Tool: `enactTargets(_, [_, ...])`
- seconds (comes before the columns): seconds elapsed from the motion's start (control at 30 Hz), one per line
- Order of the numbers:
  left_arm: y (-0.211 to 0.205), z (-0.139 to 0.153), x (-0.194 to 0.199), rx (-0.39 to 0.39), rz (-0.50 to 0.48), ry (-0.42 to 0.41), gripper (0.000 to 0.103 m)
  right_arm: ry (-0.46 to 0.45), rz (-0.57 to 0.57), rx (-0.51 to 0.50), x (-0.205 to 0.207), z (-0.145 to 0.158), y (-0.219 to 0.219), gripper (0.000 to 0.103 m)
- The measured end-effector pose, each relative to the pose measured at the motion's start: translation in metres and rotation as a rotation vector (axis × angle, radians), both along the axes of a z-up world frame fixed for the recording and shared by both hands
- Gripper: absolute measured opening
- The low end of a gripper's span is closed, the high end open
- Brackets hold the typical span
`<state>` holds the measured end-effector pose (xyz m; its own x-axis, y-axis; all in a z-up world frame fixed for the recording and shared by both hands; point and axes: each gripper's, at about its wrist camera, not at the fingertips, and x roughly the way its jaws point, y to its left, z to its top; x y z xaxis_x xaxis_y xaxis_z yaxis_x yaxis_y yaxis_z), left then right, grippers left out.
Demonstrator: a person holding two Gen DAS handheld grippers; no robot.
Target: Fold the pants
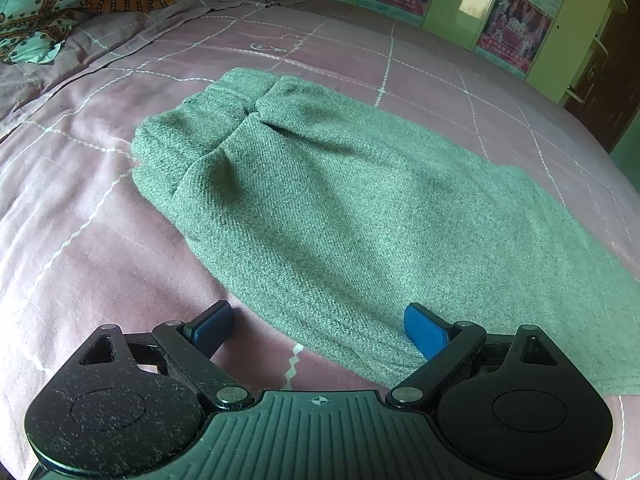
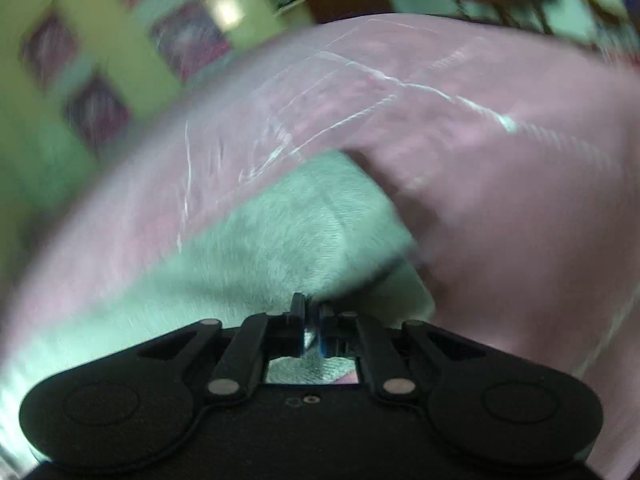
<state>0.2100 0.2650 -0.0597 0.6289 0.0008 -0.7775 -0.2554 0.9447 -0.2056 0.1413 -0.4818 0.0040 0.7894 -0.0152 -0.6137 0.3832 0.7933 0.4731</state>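
At the far left corner of the pink quilted bed (image 1: 100,208) lie patterned teal and orange pillows (image 1: 48,4), clear of the work. The grey-green woollen knit pants (image 1: 320,200) stretch across the middle of the bed, gathered waistband toward the pillow end, legs running off to the right, apparently laid flat for folding. The left gripper (image 1: 318,328) hangs over the pants' near edge with its blue pads (image 1: 424,330) spread wide, gripping nothing, likely waiting to pin or lift that edge. In the blurred right wrist view, the right gripper (image 2: 311,320) has its fingers pressed together, pinching a fold of the pants (image 2: 280,240), probably to carry it over. No containers are in sight.
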Motion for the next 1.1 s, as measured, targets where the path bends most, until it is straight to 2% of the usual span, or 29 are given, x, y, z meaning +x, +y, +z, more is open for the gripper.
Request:
enactTargets(0.13, [-0.001,-0.001,0.0,0.003,0.004,-0.007,0.092,-0.087,-0.086,0.196,-0.015,-0.016,-0.02,0.011])
enactTargets(0.2, [0.0,0.0,-0.001,0.001,0.005,-0.01,0.092,-0.1,-0.101,0.24,-0.014,-0.02,-0.026,0.004])
enactTargets(0.3, [0.007,0.009,-0.007,-0.043,0.041,-0.041,0.091,-0.102,-0.09,0.209,-0.02,-0.017,-0.028,0.006])
enactTargets(0.4, [0.024,0.021,-0.031,-0.15,0.125,-0.189,0.091,-0.093,-0.053,0.171,-0.019,-0.018,-0.023,0.01])
enactTargets(0.47, [0.039,0.022,-0.042,-0.209,0.188,-0.227,0.08,-0.121,-0.049,0.215,-0.024,-0.018,-0.028,0.017])
enactTargets(0.53, [0.055,0.018,-0.046,-0.274,0.23,-0.241,0.062,-0.134,-0.043,0.226,-0.026,-0.017,-0.031,0.018])
enactTargets(0.63, [0.068,0.008,-0.044,-0.379,0.263,-0.246,0.059,-0.129,-0.034,0.205,-0.027,-0.014,-0.027,0.019])
enactTargets(0.7, [0.069,0.004,-0.039,-0.389,0.267,-0.241,0.058,-0.13,-0.036,0.197,-0.024,-0.013,-0.026,0.02])
enactTargets(0.73, [0.068,0.002,-0.037,-0.393,0.266,-0.249,0.05,-0.131,-0.038,0.197,-0.024,-0.013,-0.026,0.02])
enactTargets(0.77, [0.067,0.001,-0.033,-0.406,0.26,-0.253,0.047,-0.132,-0.039,0.198,-0.023,-0.013,-0.026,0.02])
enactTargets(0.87, [0.065,-0.007,-0.019,-0.403,0.241,-0.202,0.047,-0.132,-0.038,0.197,-0.02,-0.013,-0.025,0.02])
enactTargets(0.9, [0.062,-0.009,-0.015,-0.407,0.219,-0.191,0.043,-0.131,-0.039,0.195,-0.023,-0.013,-0.022,0.02])
enactTargets(0.93, [0.057,-0.007,-0.012,-0.39,0.204,-0.193,0.021,-0.131,-0.038,0.192,-0.023,-0.013,-0.022,0.02])
enactTargets(0.97, [0.055,-0.004,-0.012,-0.376,0.205,-0.215,0.009,-0.131,-0.037,0.189,-0.022,-0.014,-0.022,0.02])
enactTargets(1.03, [0.066,-0.001,-0.019,-0.477,0.246,-0.307,0.008,-0.131,-0.037,0.186,-0.022,-0.014,-0.022,0.02])
enactTargets(1.07, [0.07,0.0,-0.018,-0.486,0.249,-0.319,0.008,-0.129,-0.036,0.186,-0.022,-0.014,-0.022,0.02])
enactTargets(1.1, [0.072,0.001,-0.016,-0.48,0.232,-0.318,0.007,-0.127,-0.035,0.185,-0.022,-0.013,-0.022,0.014])
